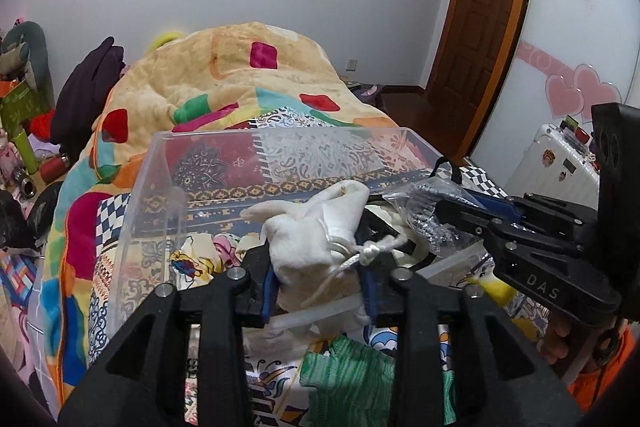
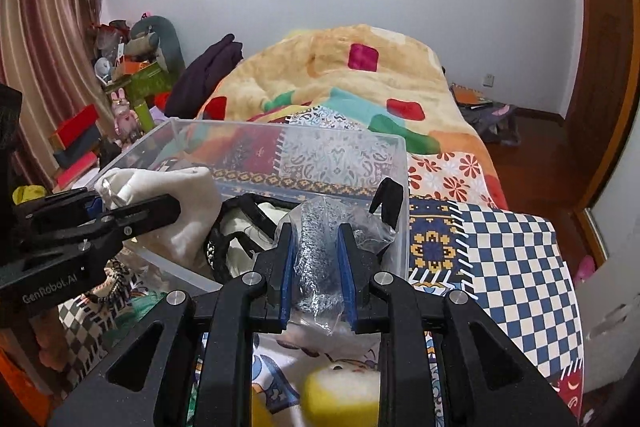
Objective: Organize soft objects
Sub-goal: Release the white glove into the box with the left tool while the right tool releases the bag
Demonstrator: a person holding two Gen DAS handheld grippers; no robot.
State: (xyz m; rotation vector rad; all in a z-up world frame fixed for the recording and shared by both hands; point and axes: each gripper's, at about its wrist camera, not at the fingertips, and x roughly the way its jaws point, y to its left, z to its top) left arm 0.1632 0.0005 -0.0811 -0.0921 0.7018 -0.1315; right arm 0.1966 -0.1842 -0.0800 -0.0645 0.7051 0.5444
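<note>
On a quilt-covered bed, the left gripper (image 1: 320, 267) clamps a white drawstring pouch (image 1: 308, 227) over the near edge of a clear plastic bin (image 1: 160, 163); to its right, the right gripper (image 2: 316, 259) pinches a plastic-wrapped grey knit item (image 2: 320, 227) above the same bin; a yellow plush toy (image 2: 340, 391) lies below.

A bed (image 2: 520, 267) carries everything, its checkered and patterned patchwork cover showing at 3 o'clock in the right wrist view. A thick cream blanket (image 2: 340, 75) with coloured patches is heaped at 12 o'clock. A clear plastic bin (image 1: 140, 187) sits on the cover at centre. A green knitted piece (image 1: 348, 375) lies at 6 o'clock in the left wrist view.
</note>
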